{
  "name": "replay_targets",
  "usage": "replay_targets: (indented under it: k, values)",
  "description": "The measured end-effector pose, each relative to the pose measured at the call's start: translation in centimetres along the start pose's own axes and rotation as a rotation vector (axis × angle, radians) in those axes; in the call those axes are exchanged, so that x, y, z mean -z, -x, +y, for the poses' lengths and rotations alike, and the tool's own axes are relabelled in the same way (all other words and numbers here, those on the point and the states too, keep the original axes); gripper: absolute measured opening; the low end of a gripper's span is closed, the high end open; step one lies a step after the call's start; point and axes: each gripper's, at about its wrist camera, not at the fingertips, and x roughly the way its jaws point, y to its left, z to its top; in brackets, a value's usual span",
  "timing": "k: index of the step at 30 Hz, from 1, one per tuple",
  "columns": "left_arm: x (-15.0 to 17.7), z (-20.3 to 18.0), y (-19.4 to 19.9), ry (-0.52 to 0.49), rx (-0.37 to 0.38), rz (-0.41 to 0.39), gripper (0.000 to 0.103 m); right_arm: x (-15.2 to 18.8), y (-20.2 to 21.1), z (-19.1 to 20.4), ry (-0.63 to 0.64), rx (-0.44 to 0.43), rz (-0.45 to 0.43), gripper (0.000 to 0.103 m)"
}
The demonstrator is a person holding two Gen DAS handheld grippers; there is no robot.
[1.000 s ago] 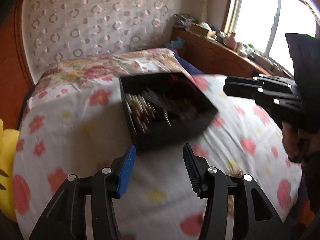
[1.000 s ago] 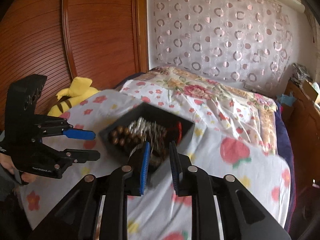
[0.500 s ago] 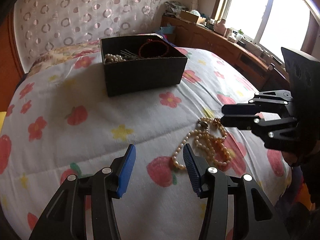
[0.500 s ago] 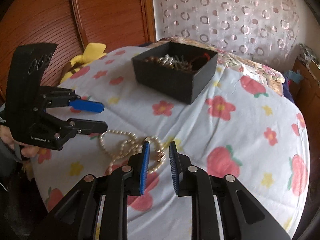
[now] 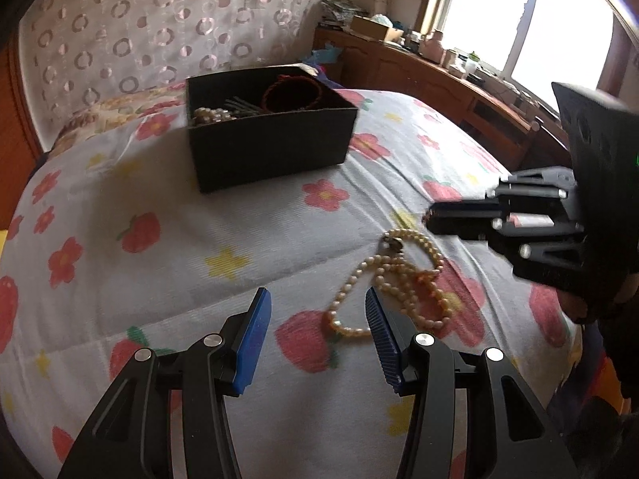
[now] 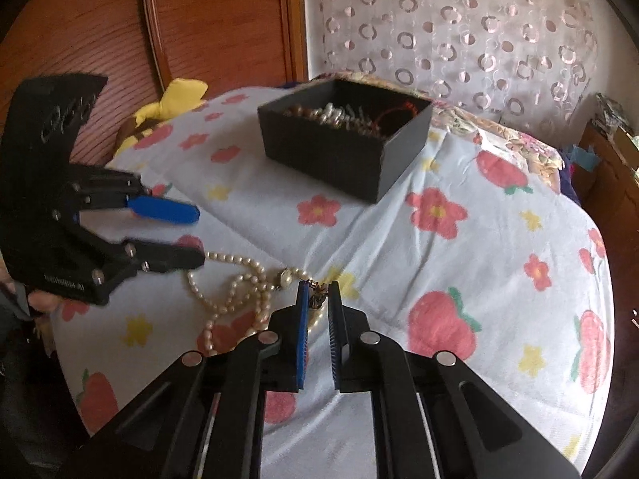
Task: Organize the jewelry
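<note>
A pearl necklace [image 5: 393, 275] lies in loops on the flowered bedspread, also seen in the right wrist view [image 6: 239, 291]. A black open box [image 5: 271, 147] holding pearls, hairpins and a red bracelet sits farther back; it also shows in the right wrist view [image 6: 339, 151]. My left gripper [image 5: 317, 333] is open and empty, low over the bed just left of the necklace. My right gripper [image 6: 317, 311] has its jaws nearly together, empty, just above the necklace's clasp end. In the left wrist view the right gripper [image 5: 439, 219] hovers right of the necklace.
A yellow plush toy [image 6: 167, 99] lies at the bed's left by the wooden wardrobe [image 6: 159, 20]. A padded headboard [image 5: 159, 20] stands behind the box. A wooden sideboard [image 5: 439, 76] with clutter runs under the window at right.
Both grippers dropped from over the box toward the near bedspread; the necklace came into view and now lies close under both. The right gripper has edged nearer its clasp.
</note>
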Motion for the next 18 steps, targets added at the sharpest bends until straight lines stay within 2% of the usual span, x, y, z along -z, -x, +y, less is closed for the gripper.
replay_targets:
  k: [1, 2, 6, 7, 8, 12, 18]
  values:
    - [-0.1, -0.3, -0.1, -0.013, 0.002, 0.004, 0.047, -0.2, 0.5, -0.3, -0.011, -0.003, -0.015, 0.011]
    - [-0.1, -0.6, -0.3, -0.024, 0.003, 0.007, 0.042, -0.3, 0.8, -0.5, -0.017, -0.006, -0.026, 0.011]
    - [-0.2, -1.3, -0.7, -0.061, -0.024, 0.016, 0.017, -1.0, 2.1, -1.3, -0.029, 0.006, -0.059, 0.011]
    - [-0.3, -1.4, -0.7, -0.064, -0.026, 0.019, 0.015, -1.0, 2.2, -1.5, -0.03, 0.01, -0.063, 0.011]
    - [-0.3, -1.5, -0.8, -0.073, -0.029, 0.024, 0.005, -1.1, 2.4, -1.6, -0.031, 0.013, -0.066, 0.011]
    - [-0.5, -2.0, -0.5, -0.097, -0.019, 0.018, 0.004, -1.3, 2.4, -1.8, -0.031, 0.015, -0.07, 0.011]
    - [-3.0, -2.7, 3.1, -0.095, 0.016, -0.105, 0.004, -1.8, 2.9, -2.0, -0.033, 0.017, -0.086, 0.011]
